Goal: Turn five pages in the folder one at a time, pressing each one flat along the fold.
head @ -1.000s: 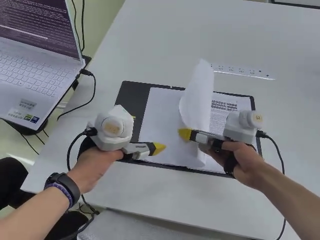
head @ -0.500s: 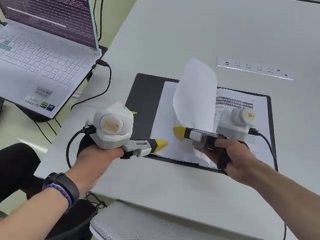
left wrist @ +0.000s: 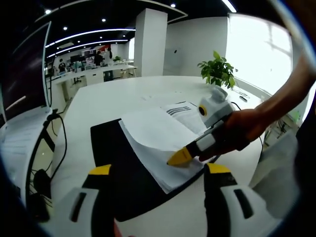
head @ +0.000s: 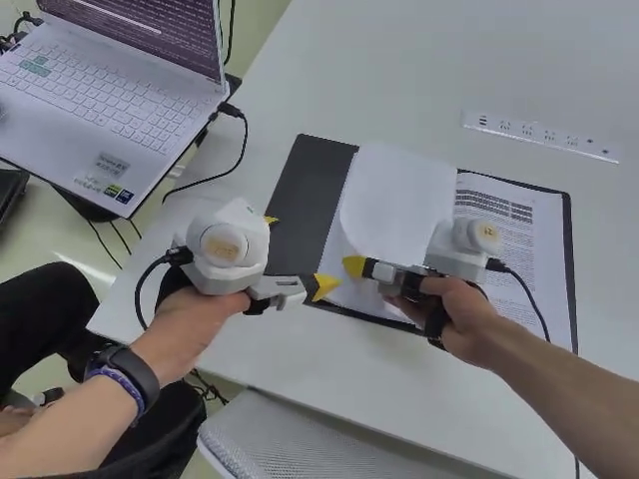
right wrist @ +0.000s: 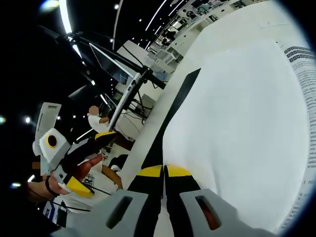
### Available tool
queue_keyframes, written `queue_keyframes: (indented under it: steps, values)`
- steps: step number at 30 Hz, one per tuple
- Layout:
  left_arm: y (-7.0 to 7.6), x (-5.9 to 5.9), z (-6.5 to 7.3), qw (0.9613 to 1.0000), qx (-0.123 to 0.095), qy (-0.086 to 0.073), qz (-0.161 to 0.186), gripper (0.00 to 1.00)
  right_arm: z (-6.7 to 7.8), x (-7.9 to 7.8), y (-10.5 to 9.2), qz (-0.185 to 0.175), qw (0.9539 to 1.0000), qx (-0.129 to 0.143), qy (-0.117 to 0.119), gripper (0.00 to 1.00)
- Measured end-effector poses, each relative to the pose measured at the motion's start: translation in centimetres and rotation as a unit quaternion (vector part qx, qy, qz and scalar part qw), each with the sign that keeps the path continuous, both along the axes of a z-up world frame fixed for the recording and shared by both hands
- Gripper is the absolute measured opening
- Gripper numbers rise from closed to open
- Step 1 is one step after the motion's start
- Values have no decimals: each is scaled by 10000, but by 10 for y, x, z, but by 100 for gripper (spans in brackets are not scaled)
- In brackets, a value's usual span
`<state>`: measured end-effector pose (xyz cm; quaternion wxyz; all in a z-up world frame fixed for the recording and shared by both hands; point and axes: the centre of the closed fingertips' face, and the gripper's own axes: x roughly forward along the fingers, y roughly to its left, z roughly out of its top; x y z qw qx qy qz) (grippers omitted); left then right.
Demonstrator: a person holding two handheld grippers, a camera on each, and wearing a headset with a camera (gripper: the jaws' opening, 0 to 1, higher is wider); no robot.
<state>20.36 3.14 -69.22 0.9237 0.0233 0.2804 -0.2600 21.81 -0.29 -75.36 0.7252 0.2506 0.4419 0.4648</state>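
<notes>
mid-turn: my right hand-held gripper pinches the page arched over the folder; next i'd lay it down and press the fold with the spread left hand-held gripper.

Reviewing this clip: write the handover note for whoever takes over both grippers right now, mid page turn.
Right gripper: shut on the near edge of the blank white page, which curves up from the fold toward the left cover of the open black folder.
Left gripper: open, empty, over the folder's near edge, close to the right one.
Printed page: flat on the folder's right side.
Done: this page is lifted and partly over.
Left: lay it down, press it flat along the fold. How many of the five are turned cannot be told.
</notes>
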Motion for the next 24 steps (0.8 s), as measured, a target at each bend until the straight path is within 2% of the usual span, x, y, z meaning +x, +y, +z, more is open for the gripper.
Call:
queue_keyframes:
  steps: [7, 11, 14, 17, 24]
  values:
    - [1, -3, -5, 10000, -21, 71, 28, 73, -31, 11, -3, -184, 9991, -205, 307, 0]
    - [1, -3, -6, 9999, -24, 95, 52, 73, -34, 14, 1, -175, 9993, -166, 282, 7]
    - [2, -3, -8, 9999, -18, 122, 45, 73, -37, 17, -1, -205, 9994, -149, 232, 7]
    - [0, -4, -9, 9999, -5, 146, 21, 74, -37, 17, 0, -257, 9991, -43, 332, 9]
    - [-6, -8, -18, 9997, 1, 238, -51, 74, -35, 16, 4, -164, 9992, 84, 352, 18]
